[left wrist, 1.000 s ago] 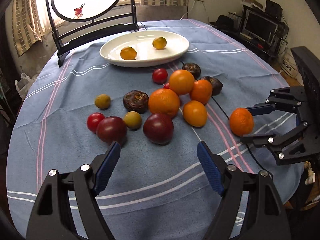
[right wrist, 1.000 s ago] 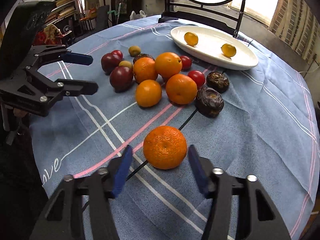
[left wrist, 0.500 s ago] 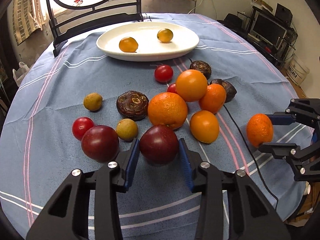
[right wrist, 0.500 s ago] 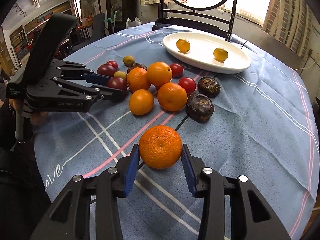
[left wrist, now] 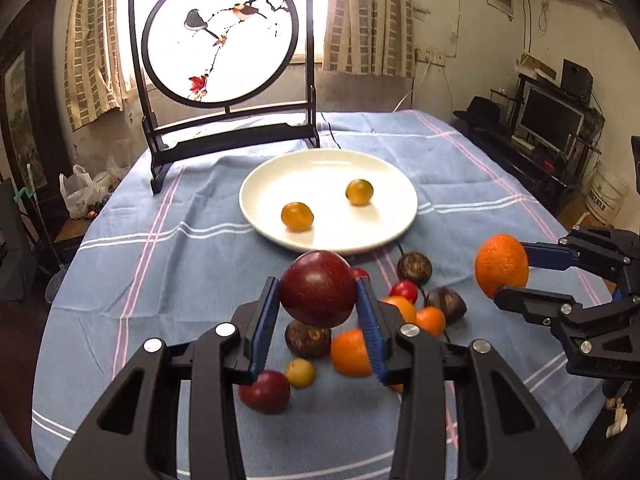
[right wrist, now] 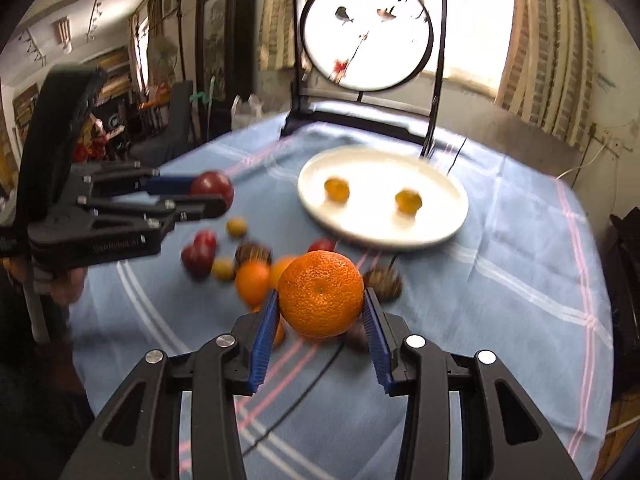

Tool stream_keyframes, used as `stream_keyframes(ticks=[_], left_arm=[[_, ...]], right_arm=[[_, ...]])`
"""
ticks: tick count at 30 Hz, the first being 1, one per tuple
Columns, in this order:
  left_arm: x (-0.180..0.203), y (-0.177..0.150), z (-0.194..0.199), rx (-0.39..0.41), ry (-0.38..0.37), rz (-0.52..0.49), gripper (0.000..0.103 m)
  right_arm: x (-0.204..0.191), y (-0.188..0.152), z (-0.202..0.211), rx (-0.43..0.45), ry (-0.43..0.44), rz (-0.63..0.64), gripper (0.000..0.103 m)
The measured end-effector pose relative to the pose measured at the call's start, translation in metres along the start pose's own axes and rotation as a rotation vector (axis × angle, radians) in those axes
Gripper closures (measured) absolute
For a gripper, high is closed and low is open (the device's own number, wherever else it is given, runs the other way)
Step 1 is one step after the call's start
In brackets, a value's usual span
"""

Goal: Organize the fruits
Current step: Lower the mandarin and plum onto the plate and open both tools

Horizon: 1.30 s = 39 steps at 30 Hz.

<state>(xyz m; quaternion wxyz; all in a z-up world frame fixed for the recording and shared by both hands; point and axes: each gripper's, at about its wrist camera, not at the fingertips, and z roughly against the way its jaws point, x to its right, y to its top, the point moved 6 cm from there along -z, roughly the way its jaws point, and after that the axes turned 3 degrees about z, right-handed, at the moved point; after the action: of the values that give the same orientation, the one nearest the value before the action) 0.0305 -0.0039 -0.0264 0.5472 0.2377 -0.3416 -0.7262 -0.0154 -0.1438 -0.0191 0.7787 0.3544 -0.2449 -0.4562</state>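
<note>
My left gripper (left wrist: pixel 317 300) is shut on a dark red plum (left wrist: pixel 318 289) and holds it in the air above the fruit pile; it also shows in the right wrist view (right wrist: pixel 218 196). My right gripper (right wrist: pixel 320 312) is shut on an orange (right wrist: pixel 321 294), also lifted; it shows at the right of the left wrist view (left wrist: pixel 501 272). A white plate (left wrist: pixel 392 184) beyond holds two small yellow fruits (left wrist: pixel 297 217) (left wrist: pixel 359 191).
Several oranges (left wrist: pixel 350 354), red tomatoes (left wrist: pixel 405 290), dark brown fruits (left wrist: pixel 415 267), a second plum (left wrist: pixel 265 392) and a small yellow-green fruit (left wrist: pixel 301 372) lie on the blue tablecloth (left wrist: pixel 160 272). A round painted screen on a black stand (left wrist: pixel 218 40) stands behind the plate.
Both grippers closed on their fruit and lifted it off the cloth, the left with the plum, the right with the orange. Both now sit higher and point towards the plate.
</note>
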Motion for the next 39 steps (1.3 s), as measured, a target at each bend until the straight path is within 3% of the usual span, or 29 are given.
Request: stream_keyframes(ticks=[4, 8, 18, 25, 26, 27, 28, 29, 34, 39], left_arm=[[0.002, 0.043, -0.01, 0.033, -0.004, 0.006, 0.065], [0.002, 0.072, -0.034, 0.042, 0.021, -0.008, 0.065], [-0.022, 0.088, -0.123, -0.076, 0.045, 0.038, 0.064], [-0.039, 0.089, -0.162, -0.14, 0.047, 0.093, 0.064], [-0.04, 0.088, -0.166, -0.15, 0.036, 0.098, 0.063], [-0.041, 0.089, -0.168, -0.15, 0.032, 0.103, 0.05], [-0.042, 0.09, -0.168, -0.138, 0.039, 0.106, 0.036], [-0.044, 0.092, -0.167, -0.118, 0.051, 0.107, 0.035], [-0.046, 0.093, -0.15, -0.089, 0.039, 0.098, 0.034], [-0.054, 0.081, -0.115, -0.061, 0.035, 0.097, 0.034]], right_arm=[[0.018, 0.035, -0.007, 0.052, -0.016, -0.031, 0.061], [0.038, 0.055, -0.034, 0.038, -0.027, -0.063, 0.061], [0.064, 0.072, -0.119, -0.067, -0.034, -0.089, 0.061], [0.075, 0.079, -0.163, -0.116, -0.033, -0.105, 0.059], [0.077, 0.08, -0.167, -0.121, -0.034, -0.11, 0.059], [0.078, 0.081, -0.171, -0.122, -0.043, -0.113, 0.054], [0.081, 0.083, -0.171, -0.106, -0.067, -0.121, 0.043], [0.084, 0.085, -0.169, -0.088, -0.077, -0.128, 0.041], [0.081, 0.087, -0.152, -0.069, -0.062, -0.11, 0.041], [0.058, 0.071, -0.109, -0.056, -0.024, -0.078, 0.038]])
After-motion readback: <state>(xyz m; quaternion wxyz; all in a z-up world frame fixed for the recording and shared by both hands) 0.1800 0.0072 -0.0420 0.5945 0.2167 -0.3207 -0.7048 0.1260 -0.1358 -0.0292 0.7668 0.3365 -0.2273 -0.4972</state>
